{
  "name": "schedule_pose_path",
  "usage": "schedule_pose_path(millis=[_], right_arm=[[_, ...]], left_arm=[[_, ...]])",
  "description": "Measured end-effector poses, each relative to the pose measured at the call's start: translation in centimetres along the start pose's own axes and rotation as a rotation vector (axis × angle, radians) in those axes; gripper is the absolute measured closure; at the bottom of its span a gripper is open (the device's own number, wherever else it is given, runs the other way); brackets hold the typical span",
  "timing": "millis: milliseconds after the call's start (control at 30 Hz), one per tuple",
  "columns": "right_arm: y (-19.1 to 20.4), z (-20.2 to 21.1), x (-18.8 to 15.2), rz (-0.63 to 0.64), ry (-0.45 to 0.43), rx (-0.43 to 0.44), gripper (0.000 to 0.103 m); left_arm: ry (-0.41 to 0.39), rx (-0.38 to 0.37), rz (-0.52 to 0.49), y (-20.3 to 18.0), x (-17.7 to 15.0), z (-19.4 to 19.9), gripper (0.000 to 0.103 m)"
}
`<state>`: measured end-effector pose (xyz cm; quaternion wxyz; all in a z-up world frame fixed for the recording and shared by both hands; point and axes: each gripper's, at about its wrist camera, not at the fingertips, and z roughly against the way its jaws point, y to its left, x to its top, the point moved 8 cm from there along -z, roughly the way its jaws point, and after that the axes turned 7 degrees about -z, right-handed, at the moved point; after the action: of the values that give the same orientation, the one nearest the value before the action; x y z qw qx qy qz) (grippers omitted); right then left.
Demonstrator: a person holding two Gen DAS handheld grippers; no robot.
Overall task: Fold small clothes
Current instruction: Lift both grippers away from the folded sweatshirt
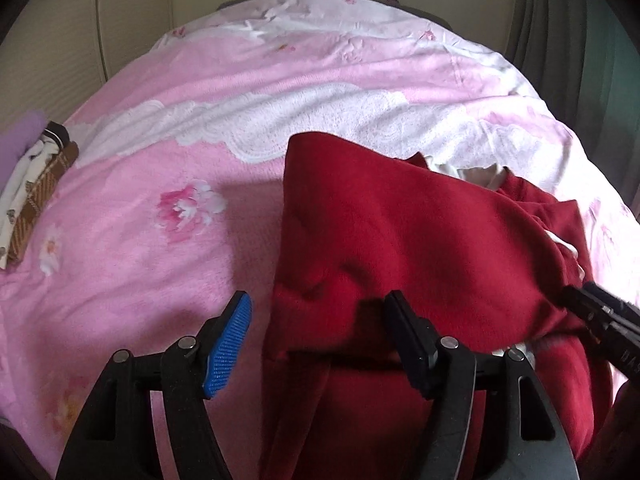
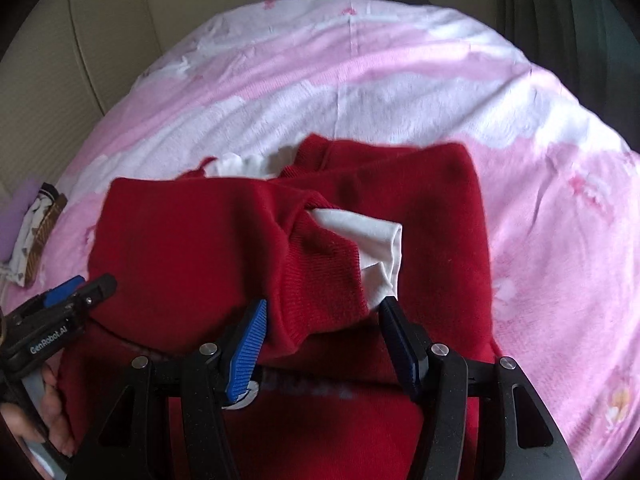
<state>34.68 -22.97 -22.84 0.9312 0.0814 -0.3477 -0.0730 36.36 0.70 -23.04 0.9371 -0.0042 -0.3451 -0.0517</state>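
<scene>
A dark red sweater [image 1: 404, 232] with white inner sleeves lies partly folded on the pink bed cover [image 1: 132, 264]; it also shows in the right wrist view [image 2: 192, 236]. My left gripper [image 1: 320, 332] is open, its jaws wide apart over the sweater's left edge, and holds nothing. My right gripper [image 2: 322, 330] is open around a red ribbed cuff [image 2: 320, 280] with a white sleeve end [image 2: 372, 244] sticking out; the cuff sits between the fingers. The right gripper appears at the right edge of the left wrist view [image 1: 600, 316], and the left gripper at the left of the right wrist view [image 2: 72, 292].
A folded pile of patterned brown and white clothes [image 1: 36, 196] lies at the bed's left edge, also in the right wrist view [image 2: 38, 232]. A beige wall [image 1: 132, 8] stands behind the bed and dark curtains [image 1: 580, 32] hang at the right.
</scene>
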Motion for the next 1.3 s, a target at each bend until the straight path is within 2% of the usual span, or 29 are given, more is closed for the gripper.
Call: schedule_pose_path(millis=[200, 300, 500, 633, 667, 833, 967, 1167, 1300], right_arm=[[-0.5, 5.6, -0.8, 0.031, -0.089, -0.014, 0.045], [-1.4, 8.7, -2.0, 0.034, -0.125, -0.034, 0.045], [-3.6, 13.7, -5.6, -0.020, -0.169, -0.054, 0.045], [-4.7, 15.5, -8.1, -0.029, -0.178, -0.078, 0.045], [-5.7, 16.4, -9.7, -0.042, -0.177, -0.095, 0.045], [-8.0, 17.2, -13.8, -0.096, -0.144, -0.129, 0.045], [-9.0, 16.5, -16.5, -0.110, -0.081, -0.146, 0.045], [-9.7, 15.8, -18.3, -0.136, -0.052, -0.139, 0.045], [-10.1, 15.4, -18.9, -0.169, -0.027, -0.123, 0.045]], left_arm=[[-0.039, 0.003, -0.010, 0.3, -2.1, 5.1, 0.035], [-0.062, 0.027, -0.024, 0.4, -3.8, 7.8, 0.035], [-0.106, 0.080, -0.013, 1.2, -8.3, 12.0, 0.035], [-0.099, 0.087, 0.011, 1.5, -11.9, 13.6, 0.035], [-0.099, 0.088, 0.013, 1.5, -12.7, 13.9, 0.035], [-0.069, 0.084, 0.013, 1.1, -16.2, 14.5, 0.035], [-0.034, 0.078, 0.028, 1.2, -18.6, 13.9, 0.035], [0.001, 0.039, 0.068, 1.4, -21.0, 13.3, 0.038], [-0.007, -0.021, 0.092, 0.7, -21.4, 13.1, 0.040]])
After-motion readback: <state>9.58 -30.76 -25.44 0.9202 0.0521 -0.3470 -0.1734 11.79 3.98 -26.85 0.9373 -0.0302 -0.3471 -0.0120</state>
